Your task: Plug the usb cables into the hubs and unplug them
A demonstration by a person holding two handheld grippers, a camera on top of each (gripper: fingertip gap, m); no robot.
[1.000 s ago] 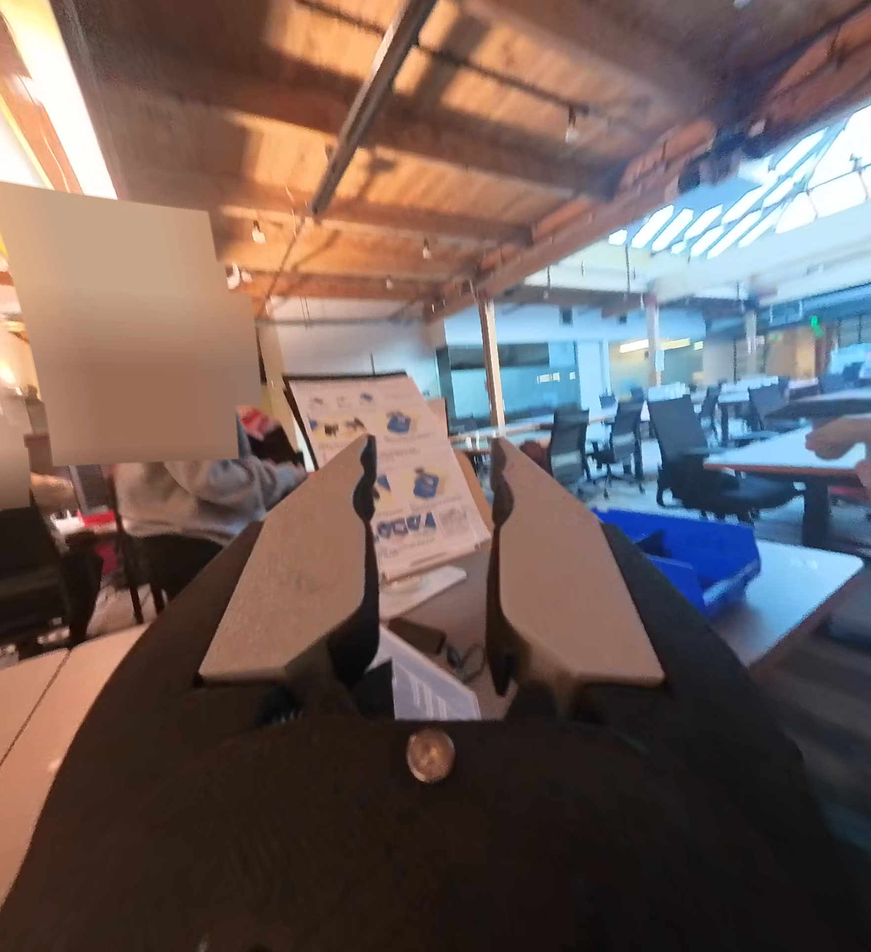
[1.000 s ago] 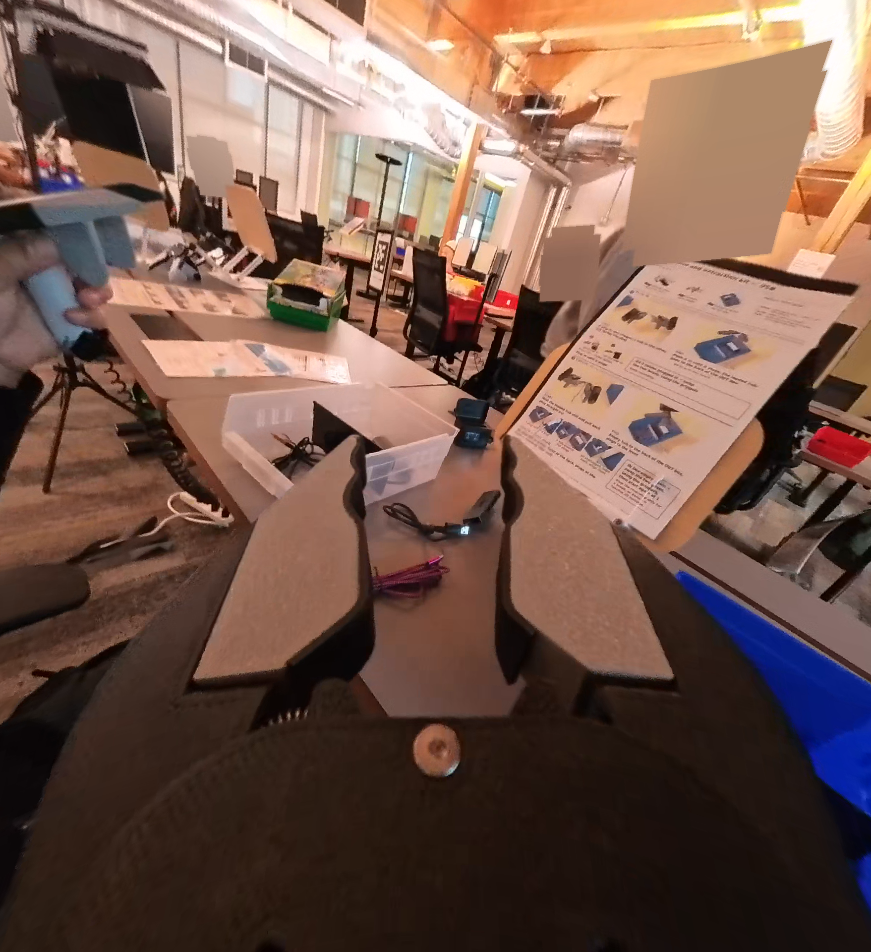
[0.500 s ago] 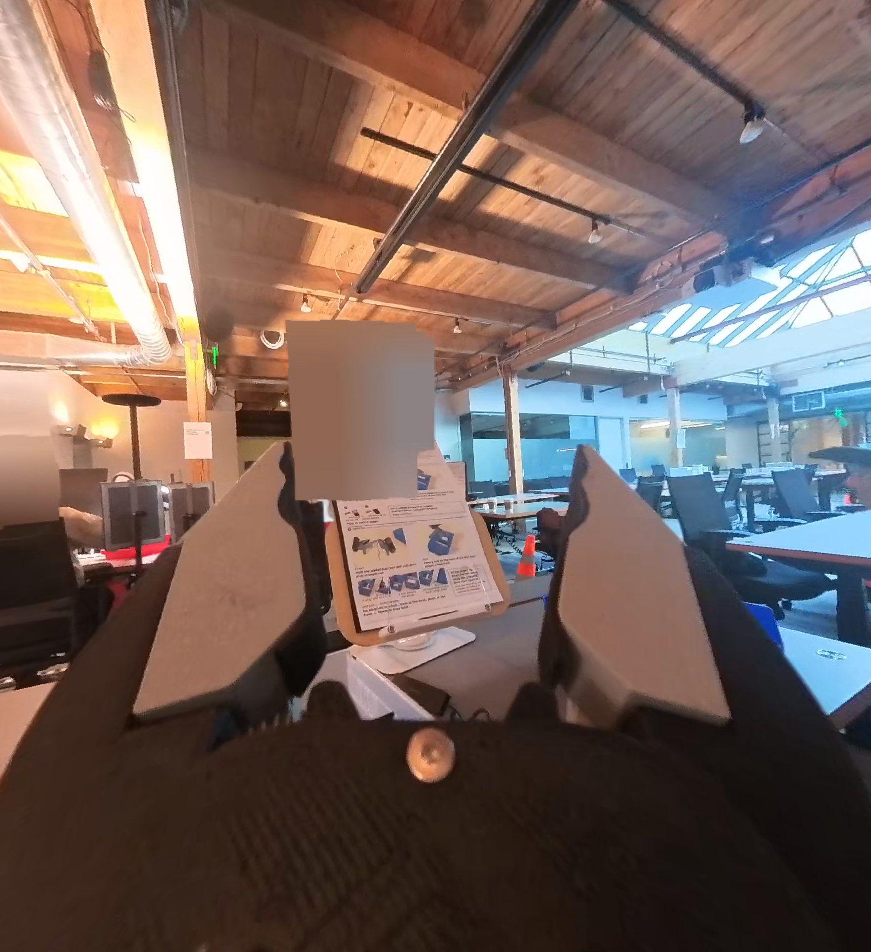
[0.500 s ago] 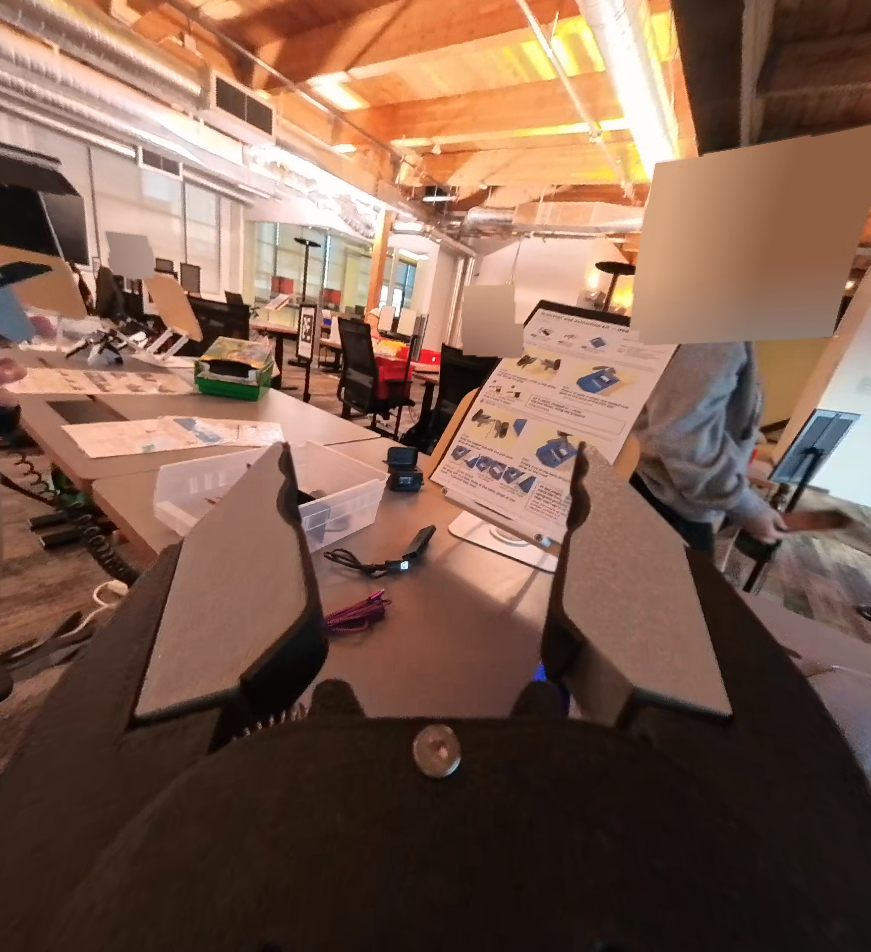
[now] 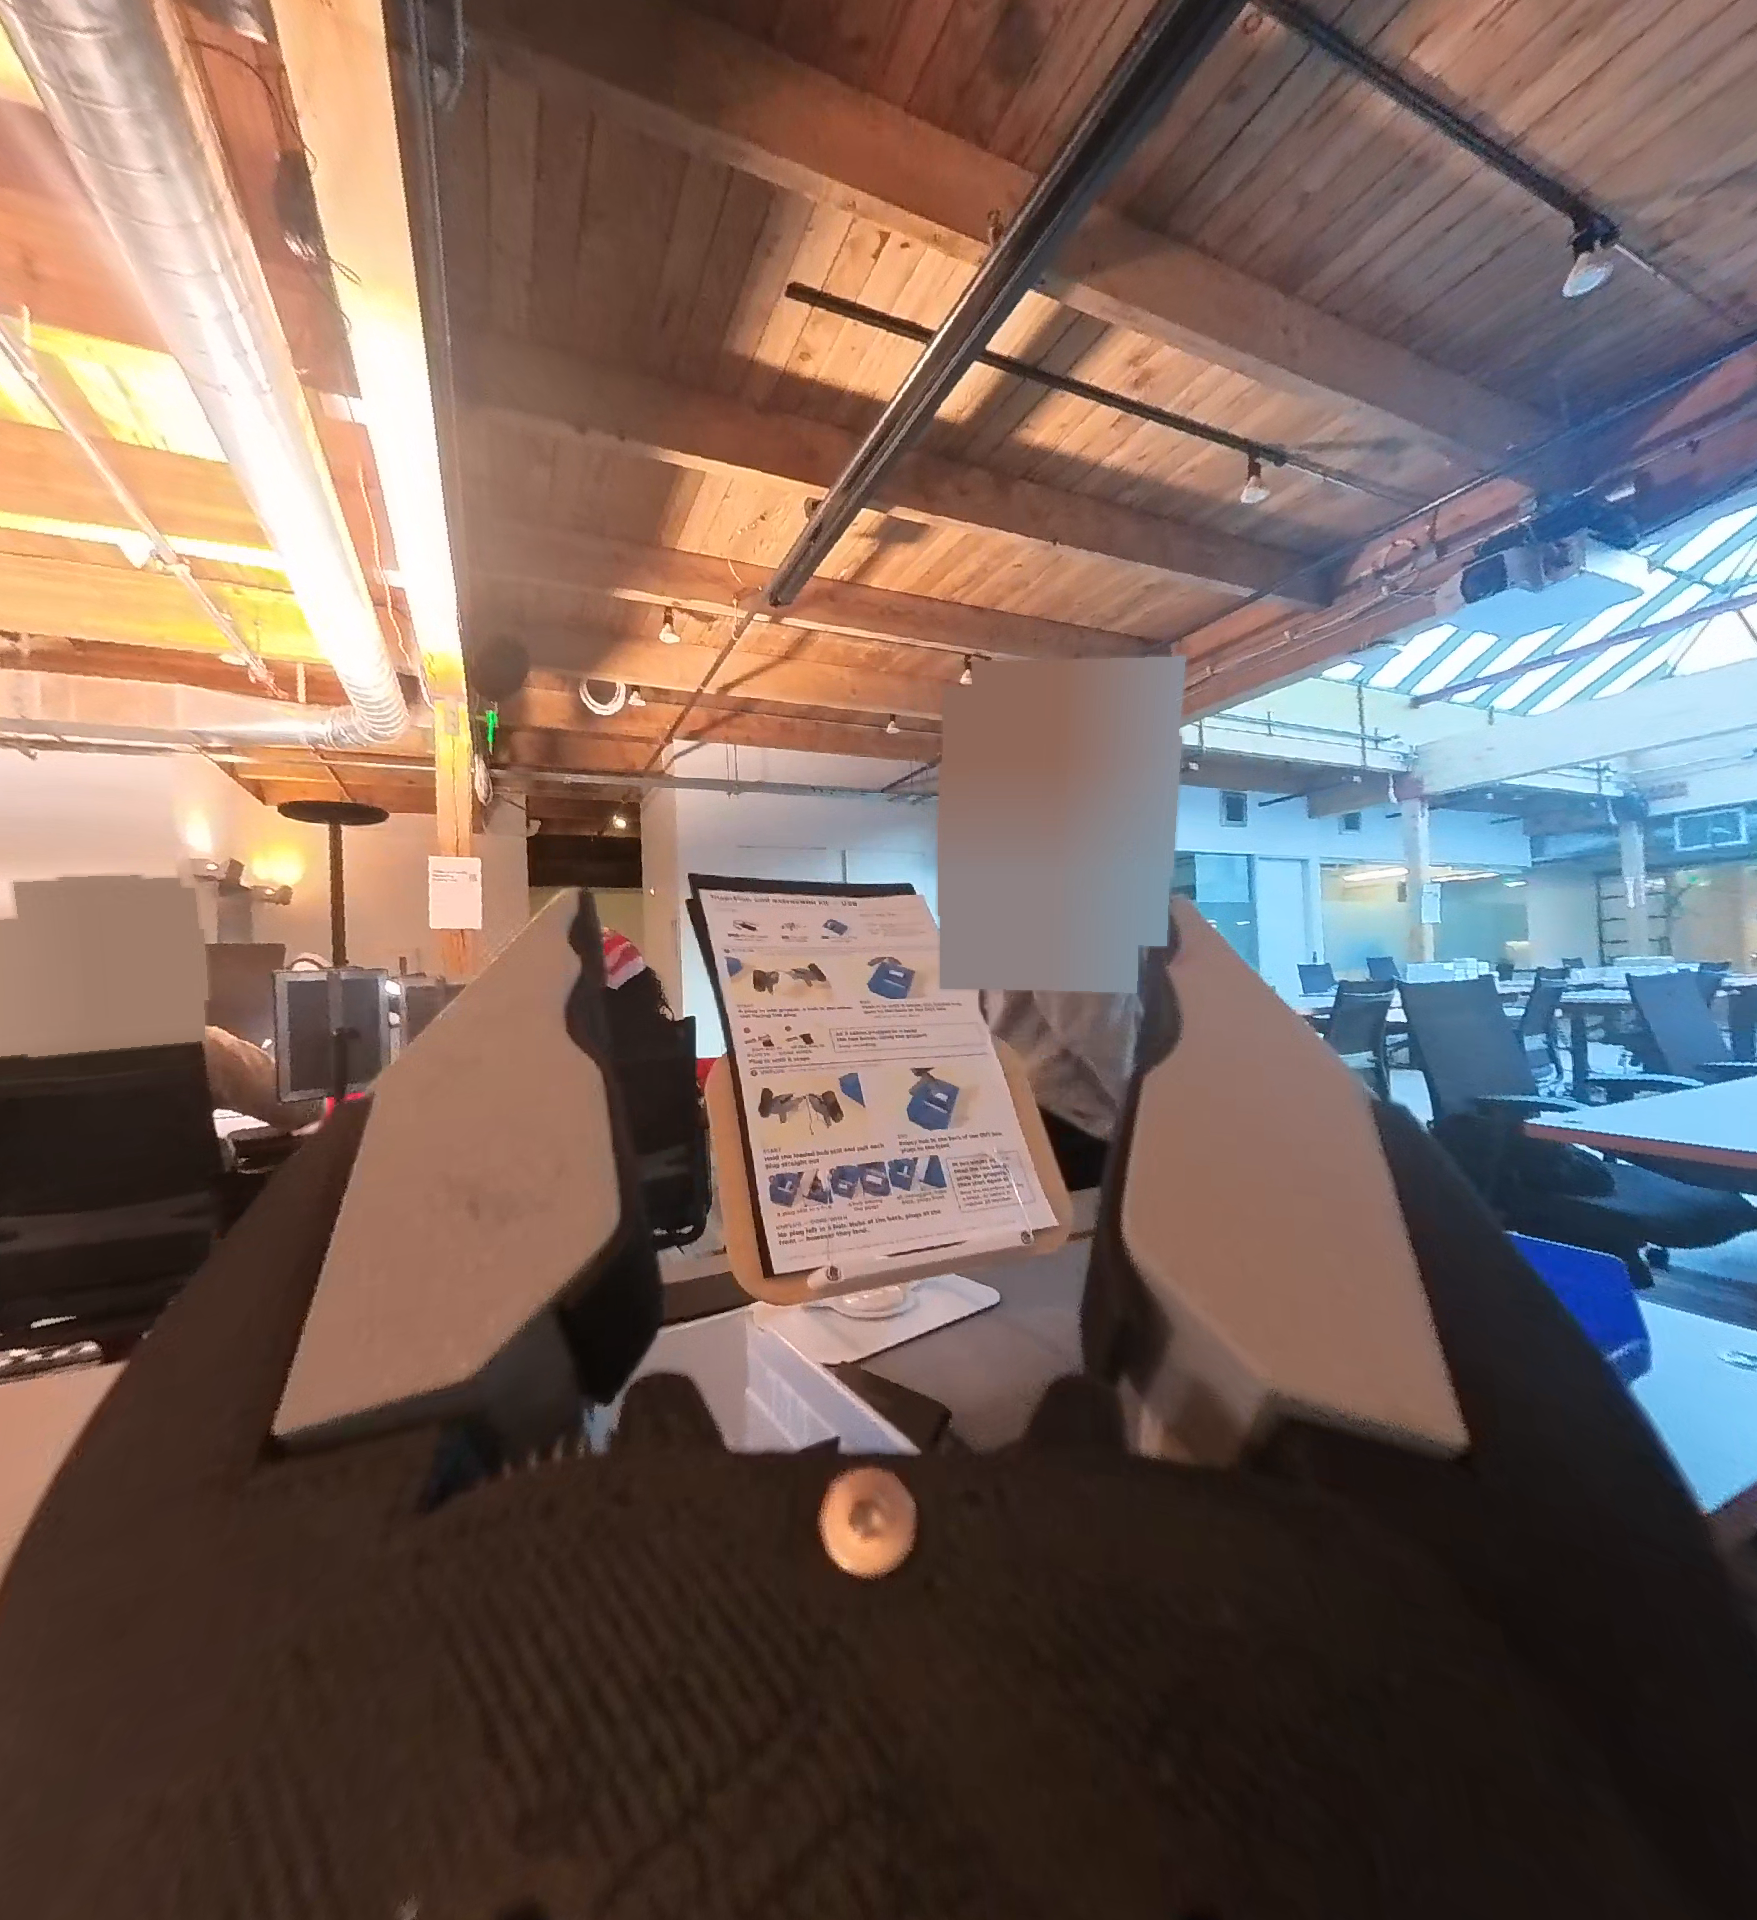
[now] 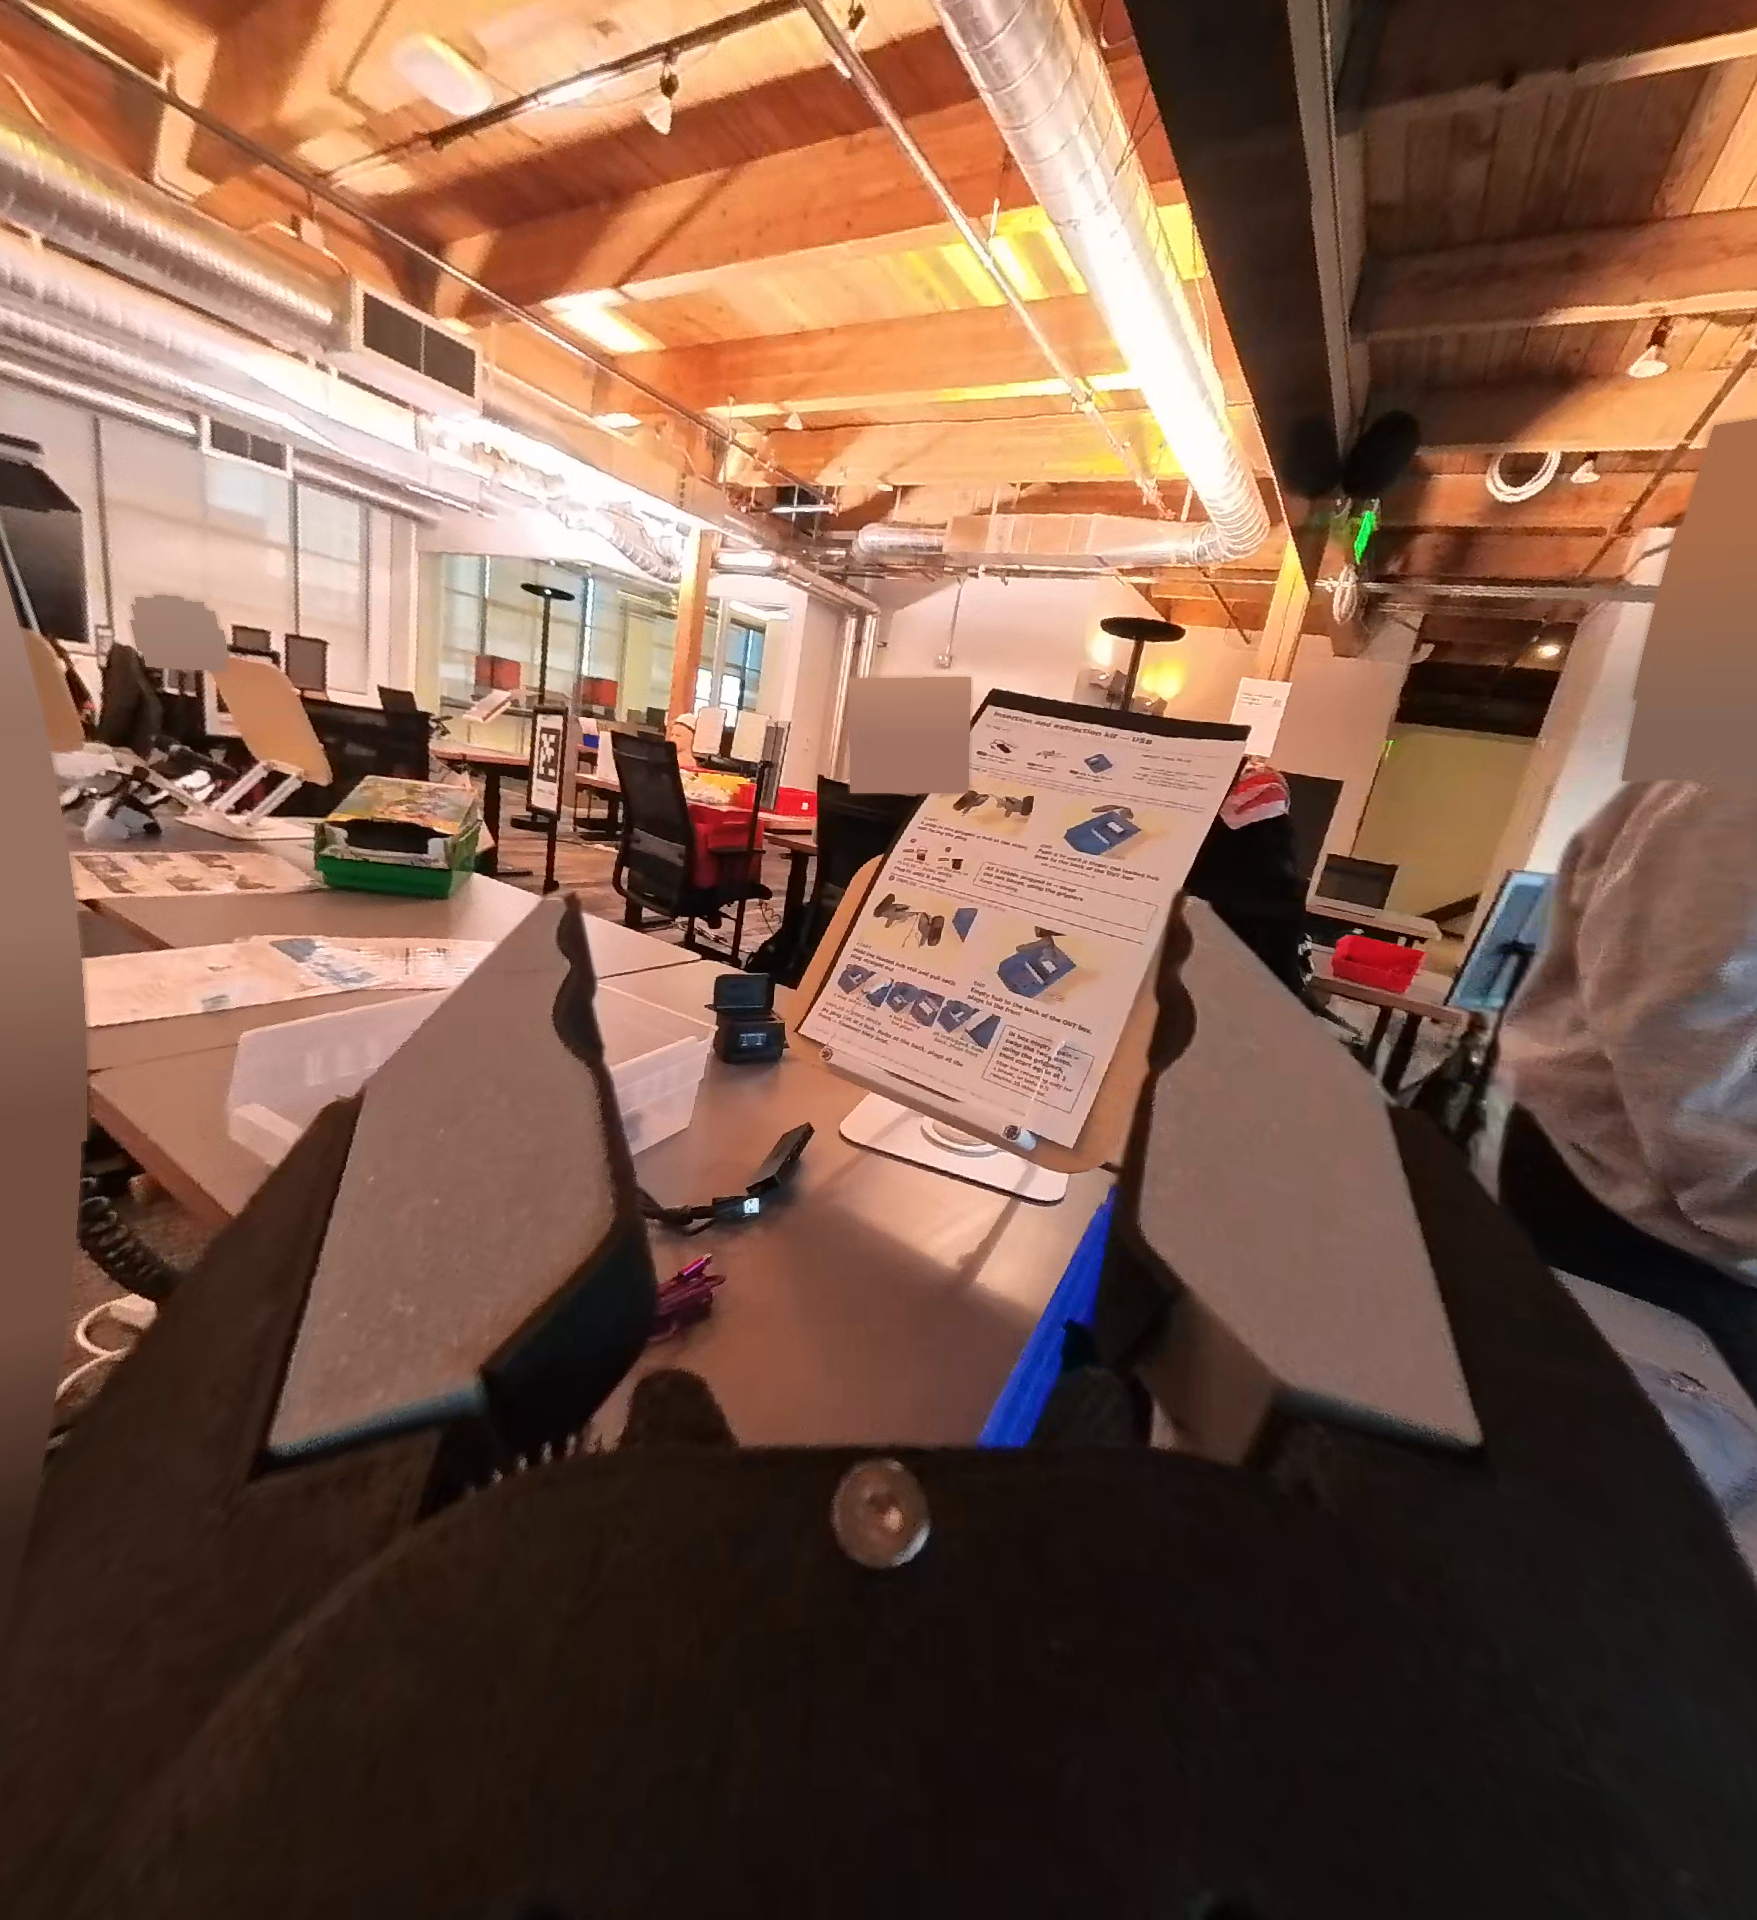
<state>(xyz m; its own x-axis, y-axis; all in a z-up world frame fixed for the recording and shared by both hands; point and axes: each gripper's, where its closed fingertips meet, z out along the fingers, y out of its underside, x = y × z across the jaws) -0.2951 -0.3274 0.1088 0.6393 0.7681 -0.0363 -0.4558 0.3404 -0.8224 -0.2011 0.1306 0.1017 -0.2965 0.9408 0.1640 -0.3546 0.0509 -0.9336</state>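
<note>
grey jaws wide over a cable-strewn table

grey foam faced both grippers, and both were raised level, aimed out across the room more than down at the work. the left gripper had its jaws spread far apart with nothing between them; through the gap stood an instruction sheet propped on a tilted wooden stand. the corner of a clear plastic bin showed low between its fingers.

the right gripper was held the same way, jaws wide and empty, tipped slightly upward so that much of the timber ceiling filled its view. below and ahead of it, on the grey table, lay a black usb hub with its short black cable curled beside it. a bundle of purple cable lay nearer, partly hidden by the left finger. a small black device stood farther back, near the sheet's stand. a blue bin edged in beside the right finger. neither gripper touched any cable or hub. a person in a grey sweatshirt stood at the right.
</note>
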